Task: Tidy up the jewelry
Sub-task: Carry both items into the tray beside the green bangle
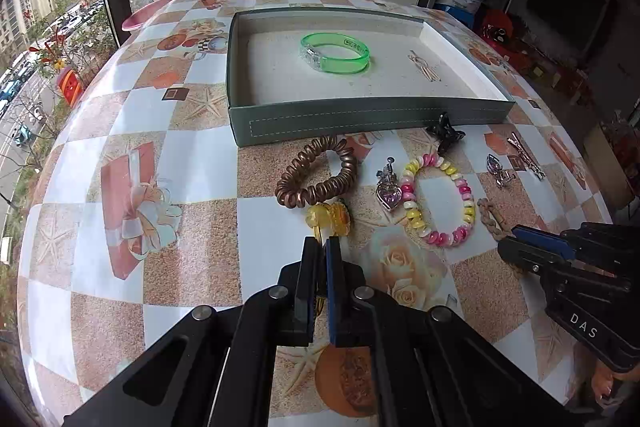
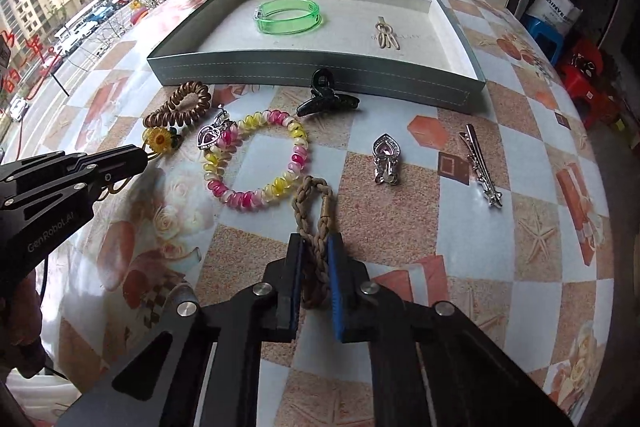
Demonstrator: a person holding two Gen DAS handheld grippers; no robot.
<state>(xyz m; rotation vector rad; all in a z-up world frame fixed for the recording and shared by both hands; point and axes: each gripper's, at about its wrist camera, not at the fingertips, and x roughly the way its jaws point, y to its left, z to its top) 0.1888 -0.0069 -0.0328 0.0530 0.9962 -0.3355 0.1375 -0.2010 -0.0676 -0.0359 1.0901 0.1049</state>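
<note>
— Both pairs of fingers closed? The left gripper [image 1: 322,247] first.

— Closed tight on the thin loop of the sunflower hair tie [image 2: 159,141], whose amber flower lies on the table [image 1: 192,167] just past the tips. The right gripper [image 2: 314,247] is pinched on the near end of the braided tan cord bracelet [image 2: 314,203].

— What lies around them, left to right?

— A brown spiral hair tie [image 1: 316,173] touches the sunflower from behind. Next, a silver heart pendant with a purple stone [image 1: 388,187] rests against the pink, yellow and white spiral hair tie [image 1: 438,201], which nearly touches the cord's far loop. A black claw clip [image 2: 326,99] sits against the tray's front wall. Further right lie a second silver heart pendant [image 2: 385,159] and a silver alligator clip [image 2: 482,167], well apart from both grippers.

— And the tray?

— A shallow grey-green tray [image 1: 360,121] with a pale lining, towards the table's far edge. Inside: a translucent green bangle [image 1: 336,55] near the middle, a beige hair clip [image 2: 386,35] to its right.
</note>
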